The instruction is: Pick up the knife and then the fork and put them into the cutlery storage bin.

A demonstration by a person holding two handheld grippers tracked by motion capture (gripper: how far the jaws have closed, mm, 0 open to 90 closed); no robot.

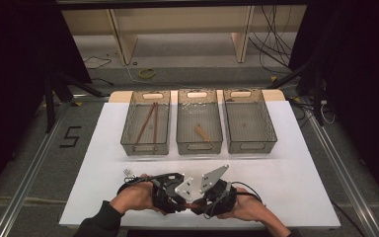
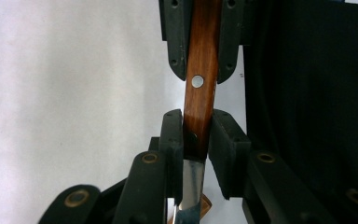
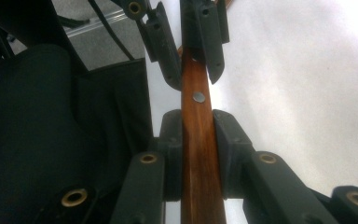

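— Far half of table (image 1: 301, 163): three bins in a row; two sticks (image 1: 148, 122) in left bin (image 1: 146, 123), one piece (image 1: 202, 133) in middle bin (image 1: 199, 122).

— Near edge: left gripper (image 1: 177, 200) and right gripper (image 1: 205, 200) tip to tip, knife handle (image 1: 193, 203) between.

The right tongs (image 3: 198, 126) clamp a wooden handle (image 3: 200, 158) bearing a rivet; the left tongs (image 3: 189, 70) grip it farther along, above the white surface (image 3: 298, 93).

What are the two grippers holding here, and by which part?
Both clamp one wooden-handled utensil. The left gripper grips the handle where it meets the metal part; the right gripper grips the wooden handle further along.
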